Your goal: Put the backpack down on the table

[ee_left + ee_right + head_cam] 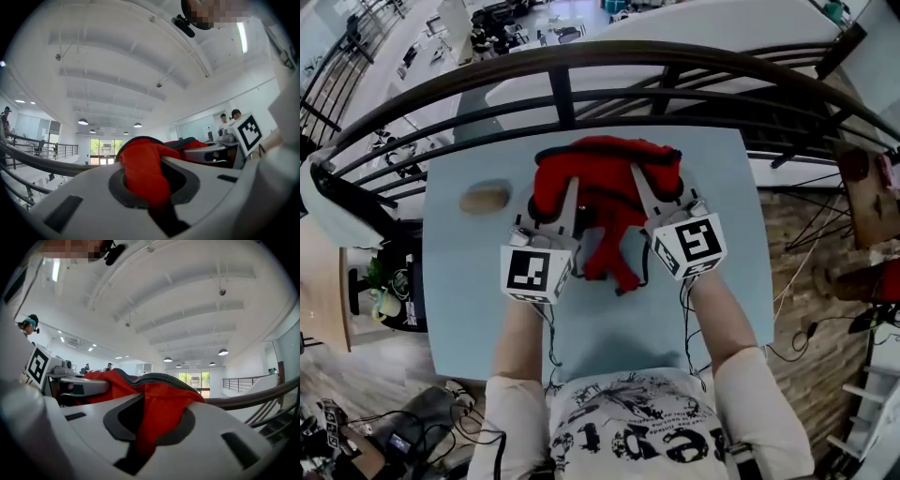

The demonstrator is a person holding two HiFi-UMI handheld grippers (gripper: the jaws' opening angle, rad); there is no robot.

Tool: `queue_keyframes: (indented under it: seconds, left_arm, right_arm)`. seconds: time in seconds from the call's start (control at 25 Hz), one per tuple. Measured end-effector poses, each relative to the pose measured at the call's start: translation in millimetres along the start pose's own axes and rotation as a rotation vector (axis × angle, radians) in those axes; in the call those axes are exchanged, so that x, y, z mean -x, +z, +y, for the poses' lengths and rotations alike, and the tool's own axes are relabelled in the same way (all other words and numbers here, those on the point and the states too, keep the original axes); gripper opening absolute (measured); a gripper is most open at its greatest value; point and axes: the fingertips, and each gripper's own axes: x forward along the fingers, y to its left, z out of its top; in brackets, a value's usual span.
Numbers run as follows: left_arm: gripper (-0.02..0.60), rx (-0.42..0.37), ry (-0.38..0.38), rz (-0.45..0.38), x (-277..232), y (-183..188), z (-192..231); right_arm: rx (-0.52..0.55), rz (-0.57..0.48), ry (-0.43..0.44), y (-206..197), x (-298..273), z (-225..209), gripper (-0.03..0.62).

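The red backpack (605, 178) with a dark zip edge is over the far middle of the pale blue table (469, 309); I cannot tell whether it rests on the table. Its straps trail toward me. My left gripper (569, 194) is shut on a fold of the backpack's red fabric (143, 176) at its left side. My right gripper (642, 185) is shut on the backpack's red fabric (157, 420) at its right side. Both grippers point level, away from me, side by side. In each gripper view the other gripper's marker cube shows beside the backpack.
A brown, rounded lump (485, 198) lies on the table left of the backpack. A dark curved railing (581, 80) runs just beyond the table's far edge, with a drop to a lower floor behind it. Cables (811, 328) hang at the right.
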Motion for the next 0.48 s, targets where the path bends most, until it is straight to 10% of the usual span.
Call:
queue_keyframes:
  seconds: [0.48]
  left_arm:
    - [0.043,0.075,-0.052,0.062,14,-67,-11]
  right_arm:
    - [-0.067,0.095,-0.040,-64,10,10,0.048]
